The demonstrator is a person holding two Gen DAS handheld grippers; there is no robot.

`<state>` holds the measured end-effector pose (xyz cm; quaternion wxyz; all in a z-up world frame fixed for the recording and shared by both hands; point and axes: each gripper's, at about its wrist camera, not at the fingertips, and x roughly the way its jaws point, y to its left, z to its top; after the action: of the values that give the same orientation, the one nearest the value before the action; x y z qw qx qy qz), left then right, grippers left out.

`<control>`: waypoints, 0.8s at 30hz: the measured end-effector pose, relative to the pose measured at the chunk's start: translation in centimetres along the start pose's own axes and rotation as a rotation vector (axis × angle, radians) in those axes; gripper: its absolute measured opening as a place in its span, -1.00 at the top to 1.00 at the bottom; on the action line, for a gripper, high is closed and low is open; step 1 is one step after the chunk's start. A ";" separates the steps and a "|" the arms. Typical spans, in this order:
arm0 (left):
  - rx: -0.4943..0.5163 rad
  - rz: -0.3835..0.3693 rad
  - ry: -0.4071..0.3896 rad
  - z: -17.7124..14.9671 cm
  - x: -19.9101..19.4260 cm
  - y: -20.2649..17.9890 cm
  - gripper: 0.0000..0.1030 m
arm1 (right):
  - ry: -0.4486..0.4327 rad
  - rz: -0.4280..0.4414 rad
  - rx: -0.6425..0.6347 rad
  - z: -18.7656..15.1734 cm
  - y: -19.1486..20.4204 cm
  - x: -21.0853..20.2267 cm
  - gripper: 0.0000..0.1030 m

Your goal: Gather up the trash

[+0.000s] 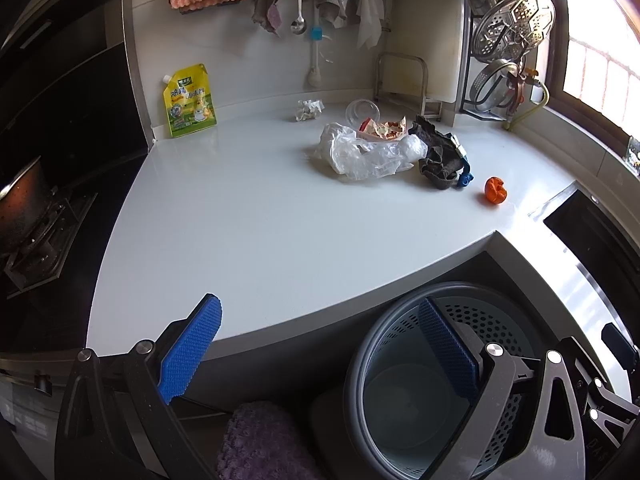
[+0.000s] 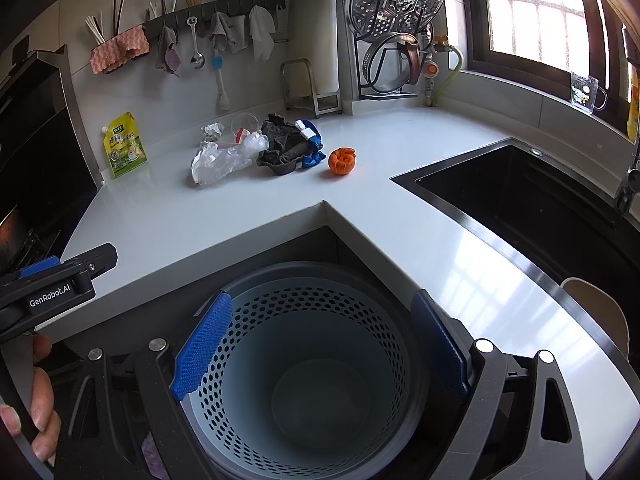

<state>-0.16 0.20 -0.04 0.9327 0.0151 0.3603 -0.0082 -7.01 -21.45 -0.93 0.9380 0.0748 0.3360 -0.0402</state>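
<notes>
Left wrist view: the left tool (image 1: 320,354) stands wide and holds nothing, low at the near edge of the white counter (image 1: 260,220). Well ahead of it lies the trash: a crumpled plastic bag (image 1: 366,152), a torn snack wrapper (image 1: 386,128), a paper ball (image 1: 308,109), a dark rag (image 1: 438,160) and an orange peel (image 1: 495,190). The perforated bin (image 1: 404,384) sits below the counter edge, under the tool's right finger.

Right wrist view: the right tool (image 2: 322,346) is also wide and holds nothing, directly over the bin (image 2: 304,368). The bag (image 2: 218,160), rag (image 2: 282,148) and peel (image 2: 342,161) lie far ahead, left of the sink (image 2: 532,196).
</notes>
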 end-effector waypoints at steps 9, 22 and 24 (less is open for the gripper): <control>-0.001 0.000 -0.001 0.0 0.0 0.0 -0.88 | -0.002 0.000 0.000 -0.1 0.0 0.1 -0.68; -0.002 0.001 -0.003 0.0 -0.1 0.0 -0.88 | -0.002 0.000 0.000 -0.2 0.0 0.1 -0.68; -0.003 0.001 -0.003 0.0 -0.1 0.1 -0.88 | -0.001 0.000 0.001 -0.1 0.0 0.1 -0.68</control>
<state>-0.22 0.26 0.06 0.9332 0.0139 0.3589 -0.0074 -7.02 -21.38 -1.11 0.9381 0.0752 0.3356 -0.0402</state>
